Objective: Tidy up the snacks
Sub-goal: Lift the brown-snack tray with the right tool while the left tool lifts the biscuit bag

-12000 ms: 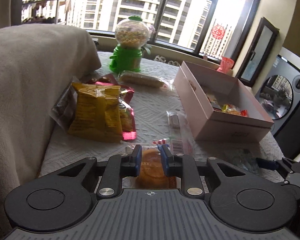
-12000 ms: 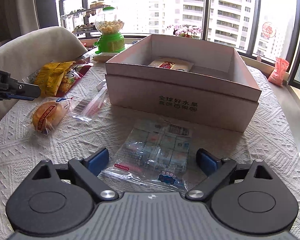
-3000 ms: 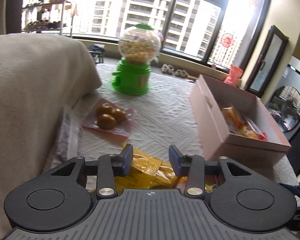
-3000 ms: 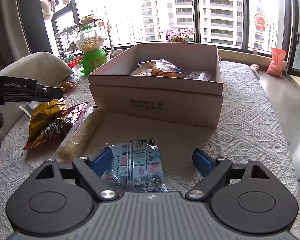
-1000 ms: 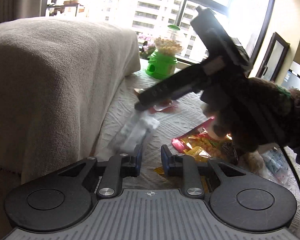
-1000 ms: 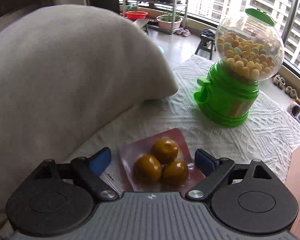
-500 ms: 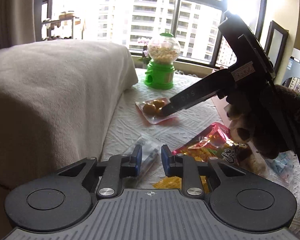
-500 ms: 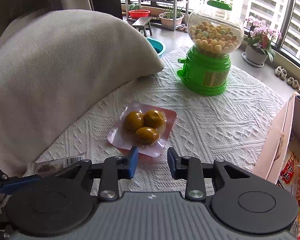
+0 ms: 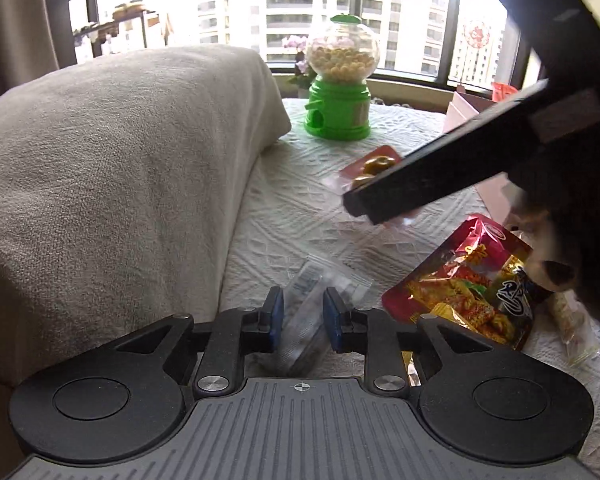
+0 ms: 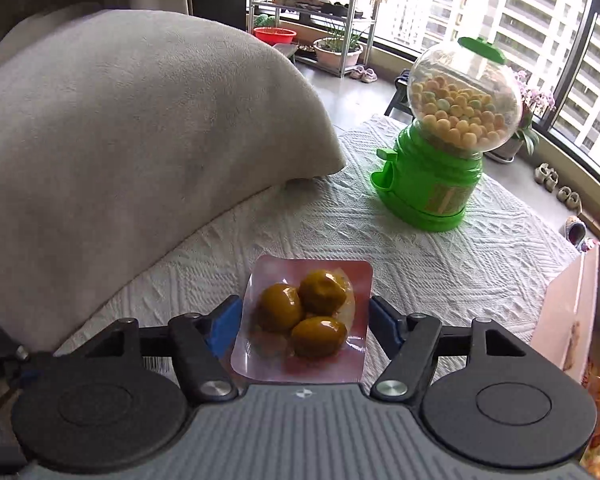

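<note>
My left gripper (image 9: 301,316) has its jaws close on either side of a clear plastic snack packet (image 9: 306,312) lying on the white cloth. My right gripper (image 10: 305,320) is open, its fingers flanking a pink pack of three brown glazed eggs (image 10: 306,312) on the cloth. The right gripper's body (image 9: 440,172) crosses the left wrist view above that egg pack (image 9: 374,166). A red and yellow snack bag (image 9: 468,284) lies to the right. The pink box (image 10: 580,316) shows at the right edge.
A green gumball machine (image 10: 448,148) stands at the back of the table and also shows in the left wrist view (image 9: 340,80). A beige blanket-covered cushion (image 10: 120,128) borders the table on the left. A long wrapped snack (image 9: 568,320) lies by the red bag.
My right gripper has opened and dropped around the egg pack. My left gripper has come lower over the clear packet, jaws slightly wider.
</note>
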`<action>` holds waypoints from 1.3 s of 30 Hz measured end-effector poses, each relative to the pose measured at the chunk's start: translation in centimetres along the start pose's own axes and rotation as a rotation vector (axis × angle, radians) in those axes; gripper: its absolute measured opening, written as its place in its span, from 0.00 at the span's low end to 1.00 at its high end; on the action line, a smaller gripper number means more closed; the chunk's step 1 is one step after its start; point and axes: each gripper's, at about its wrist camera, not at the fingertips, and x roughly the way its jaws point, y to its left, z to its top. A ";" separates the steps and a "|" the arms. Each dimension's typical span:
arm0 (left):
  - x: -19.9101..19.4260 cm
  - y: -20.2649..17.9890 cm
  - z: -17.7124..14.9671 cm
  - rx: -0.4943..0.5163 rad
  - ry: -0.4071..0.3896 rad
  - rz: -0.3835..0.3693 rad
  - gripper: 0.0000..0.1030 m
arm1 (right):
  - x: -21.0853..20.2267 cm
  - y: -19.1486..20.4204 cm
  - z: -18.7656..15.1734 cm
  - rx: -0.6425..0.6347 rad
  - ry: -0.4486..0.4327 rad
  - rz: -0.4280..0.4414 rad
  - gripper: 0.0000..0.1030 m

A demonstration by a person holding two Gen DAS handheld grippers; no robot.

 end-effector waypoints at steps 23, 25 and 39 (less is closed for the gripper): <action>0.9 -0.6 1.4 0.069 0.113 -0.100 0.34 | -13.0 -0.7 -19.7 -0.012 -0.056 0.135 0.70; 1.0 -0.2 1.3 0.012 0.155 -0.188 0.40 | -13.3 -0.5 -20.0 -0.021 -0.069 0.131 0.70; 0.1 -5.0 0.2 0.265 0.214 -0.193 0.49 | -12.8 -1.7 -21.1 0.040 -0.087 0.060 0.86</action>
